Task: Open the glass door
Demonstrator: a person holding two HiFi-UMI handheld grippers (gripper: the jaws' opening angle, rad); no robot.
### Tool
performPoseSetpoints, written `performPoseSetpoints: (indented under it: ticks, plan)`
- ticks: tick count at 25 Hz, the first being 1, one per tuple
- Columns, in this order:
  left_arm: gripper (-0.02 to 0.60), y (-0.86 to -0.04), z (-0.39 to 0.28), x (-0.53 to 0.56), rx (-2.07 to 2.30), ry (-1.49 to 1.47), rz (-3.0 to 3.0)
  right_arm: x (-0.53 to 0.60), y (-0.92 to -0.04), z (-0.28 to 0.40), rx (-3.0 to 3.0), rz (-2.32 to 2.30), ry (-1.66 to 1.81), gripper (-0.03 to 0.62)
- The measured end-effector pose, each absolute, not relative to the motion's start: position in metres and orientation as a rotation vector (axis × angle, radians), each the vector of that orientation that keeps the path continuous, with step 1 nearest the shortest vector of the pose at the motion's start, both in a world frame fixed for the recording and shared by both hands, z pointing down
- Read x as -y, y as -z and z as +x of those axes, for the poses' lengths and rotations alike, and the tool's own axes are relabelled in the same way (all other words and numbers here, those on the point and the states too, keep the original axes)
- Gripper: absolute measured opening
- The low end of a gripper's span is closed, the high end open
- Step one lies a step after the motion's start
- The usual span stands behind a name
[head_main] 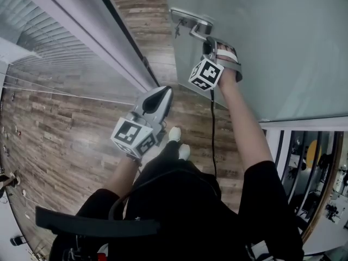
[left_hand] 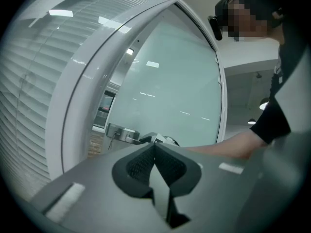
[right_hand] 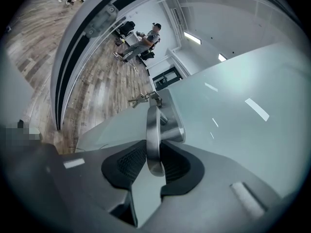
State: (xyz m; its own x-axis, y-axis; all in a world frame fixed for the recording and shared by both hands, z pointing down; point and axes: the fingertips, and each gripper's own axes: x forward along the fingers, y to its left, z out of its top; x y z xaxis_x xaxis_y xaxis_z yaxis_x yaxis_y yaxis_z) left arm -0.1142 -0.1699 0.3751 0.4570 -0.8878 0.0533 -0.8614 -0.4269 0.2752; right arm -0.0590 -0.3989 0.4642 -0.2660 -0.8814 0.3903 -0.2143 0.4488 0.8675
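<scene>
Currently the right hand-held gripper (right_hand: 154, 161) is clamped on the metal handle (right_hand: 153, 130) of the glass door (right_hand: 243, 106), which stands partly clear of its frame (head_main: 98, 39), while the left hand-held gripper (left_hand: 155, 152) is closed and empty; the next move probably calls for swinging the door wider without slipping off the handle

This looks like an office interior. A frosted glass door (head_main: 272, 48) with a metal lever handle (right_hand: 153, 130) fills the upper right of the head view. Slatted blinds (head_main: 38, 37) behind a white-framed partition (head_main: 81, 31) take the upper left, above wood-plank flooring (head_main: 65, 129). Near the top of the right gripper view are recessed ceiling lights (right_hand: 192, 38) and a seated person (right_hand: 141, 42) in the distance.
</scene>
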Motion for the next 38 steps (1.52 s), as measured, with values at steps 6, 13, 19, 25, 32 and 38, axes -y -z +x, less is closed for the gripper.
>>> performPoseSetpoints:
  ticks: [6, 13, 19, 25, 32, 38]
  plan:
    - [0.002, -0.366, -0.099, 0.196, 1.413, 0.162, 2.490, 0.414, -0.455, -0.050, 1.736, 0.968, 0.852, 0.097]
    - [0.002, -0.365, -0.088, 0.235, 1.297, 0.178, 2.541, 0.441, -0.455, -0.045, 1.733, 1.005, 0.841, 0.098]
    - [0.002, -0.374, -0.069, 0.287, 1.217, 0.150, 2.565, 0.495, -0.468, -0.033, 1.736, 1.015, 0.784, 0.097]
    - [0.002, -0.366, -0.063, 0.296, 1.188, 0.161, 2.579, 0.515, -0.462, -0.027, 1.710, 1.017, 0.755, 0.095]
    - [0.002, -0.371, -0.063, 0.302, 1.187, 0.087, 2.541, 0.530, -0.454, -0.023, 1.683, 1.042, 0.744, 0.094]
    - [0.001, -0.371, -0.048, 0.340, 1.243, 0.162, 2.547, 0.555, -0.449, -0.008, 1.705, 1.047, 0.746, 0.092]
